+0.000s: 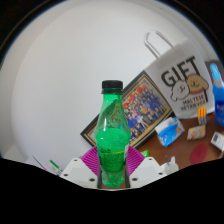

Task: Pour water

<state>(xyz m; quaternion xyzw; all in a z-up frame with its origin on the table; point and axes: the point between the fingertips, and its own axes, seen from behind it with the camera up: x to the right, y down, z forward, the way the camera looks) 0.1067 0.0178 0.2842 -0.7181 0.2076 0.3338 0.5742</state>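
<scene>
The brown table (178, 158) carried a framed photo (140, 108), with a white gift bag (185, 85) just beside it.

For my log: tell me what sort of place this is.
Probably a home or office desk: a white GIFT paper bag, a framed group photo, behind the green plastic bottle gripped by the gripper.

Single gripper-mounted view, forward along the fingers (112, 172), close to bottle (112, 135).

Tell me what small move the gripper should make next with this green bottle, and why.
Probably tilt the green bottle toward whatever should receive the water, though no cup shows here. The gripper appears shut on the bottle's lower body, which stands upright with its black cap still on, so the cap may need removing first.
</scene>
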